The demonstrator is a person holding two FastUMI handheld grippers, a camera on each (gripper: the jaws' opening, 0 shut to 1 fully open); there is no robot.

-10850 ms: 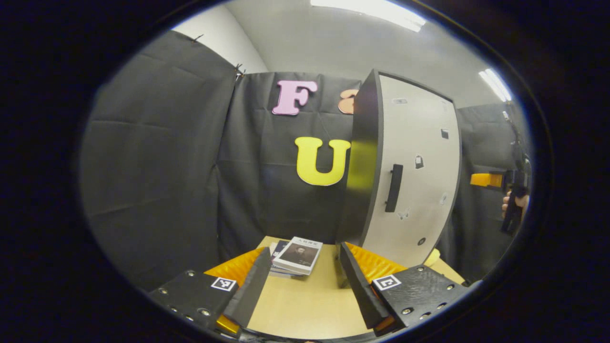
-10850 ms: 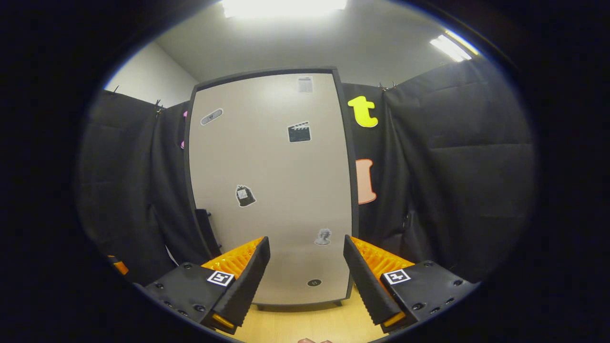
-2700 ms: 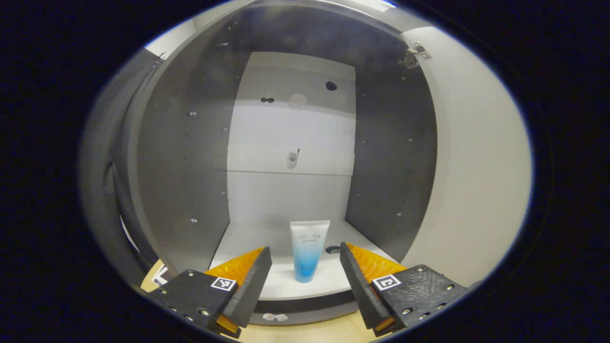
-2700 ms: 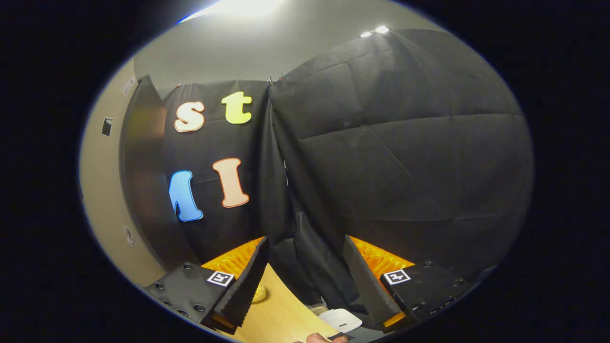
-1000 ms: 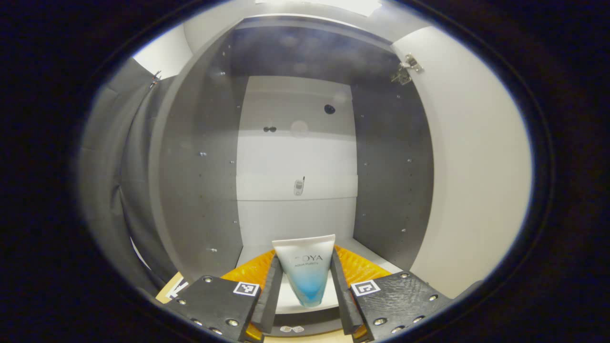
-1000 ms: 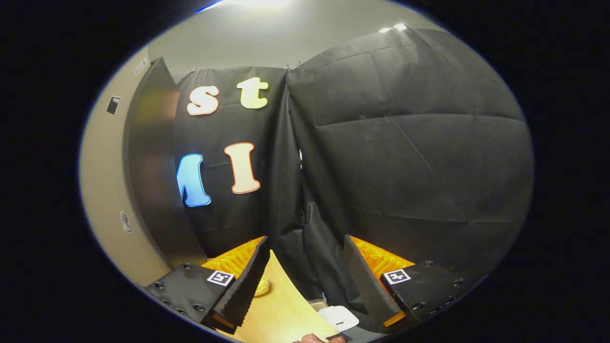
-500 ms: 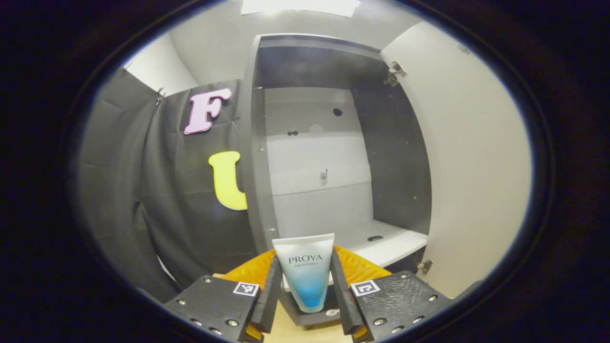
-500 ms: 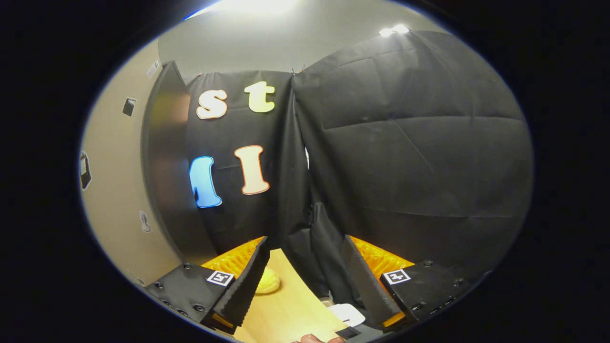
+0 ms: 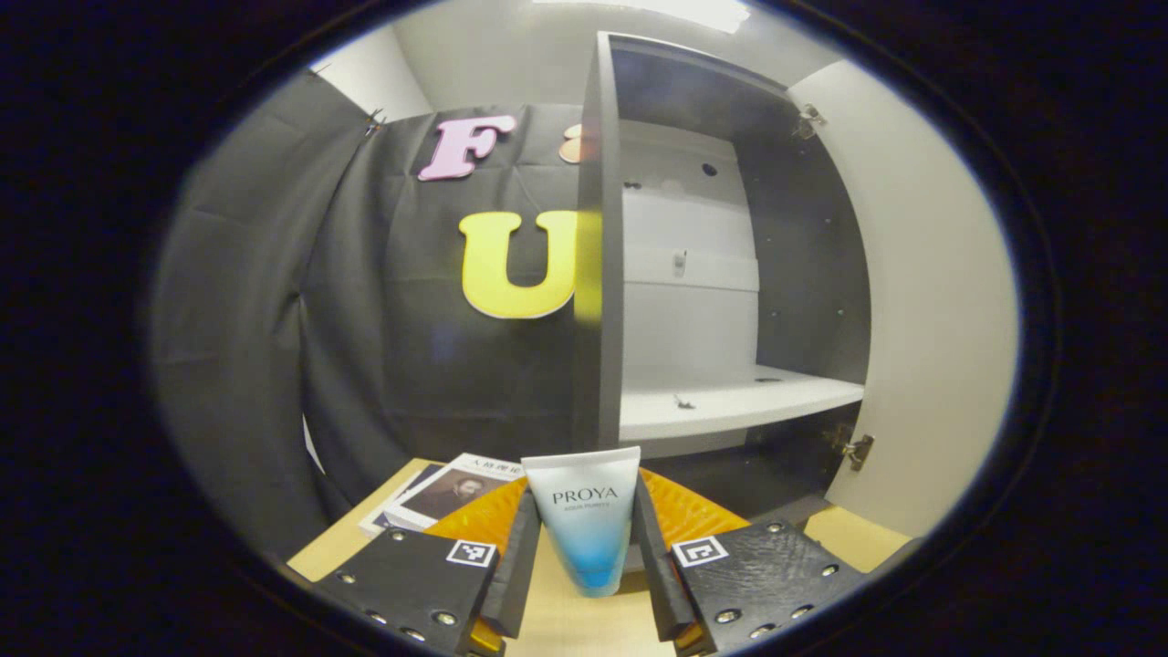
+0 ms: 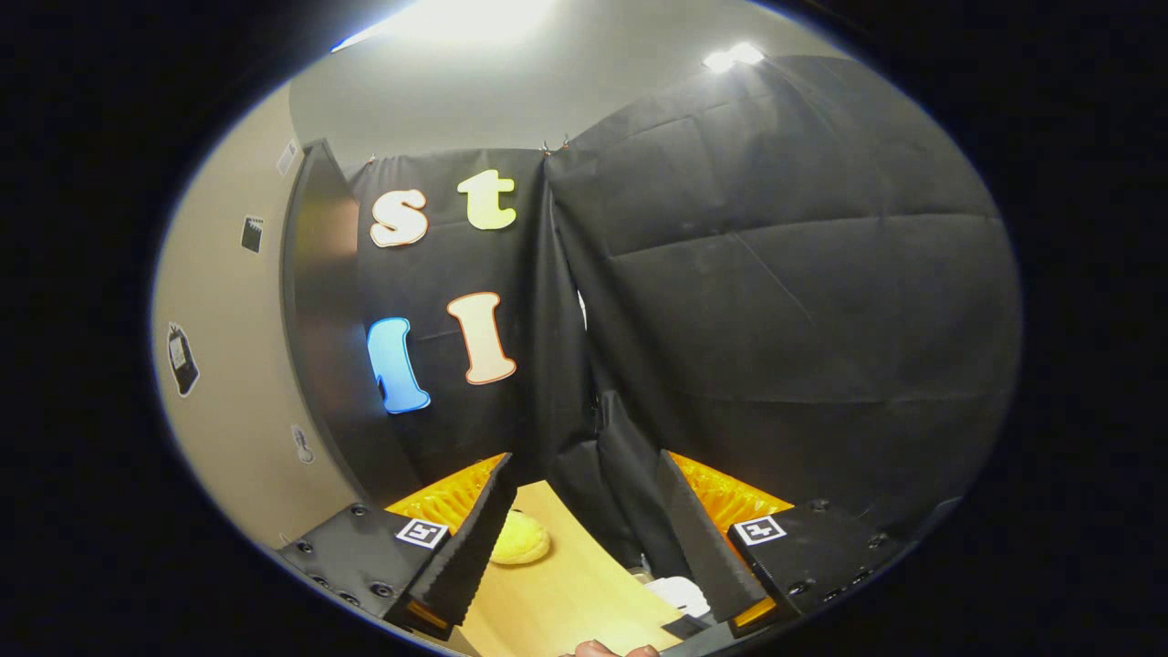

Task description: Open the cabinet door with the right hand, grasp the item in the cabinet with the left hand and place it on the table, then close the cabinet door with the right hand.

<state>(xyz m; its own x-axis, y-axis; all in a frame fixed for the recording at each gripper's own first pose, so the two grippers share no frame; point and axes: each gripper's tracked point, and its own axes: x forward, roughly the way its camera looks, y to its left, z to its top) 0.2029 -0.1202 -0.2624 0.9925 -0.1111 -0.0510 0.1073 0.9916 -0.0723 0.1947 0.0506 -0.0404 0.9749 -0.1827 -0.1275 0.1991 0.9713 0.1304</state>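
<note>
two claws, cabinet door (image 9: 922, 301) open.
left claw (image 9: 584, 547) clamps the tube (image 9: 584, 516) upright above the desk (image 9: 557, 620); right claw (image 10: 584, 538) gapes, holding nothing.

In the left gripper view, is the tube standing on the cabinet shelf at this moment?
No, the tube is clamped between the fingers of the left hand-held gripper, out in front of the cabinet, and the shelf is bare.
</note>
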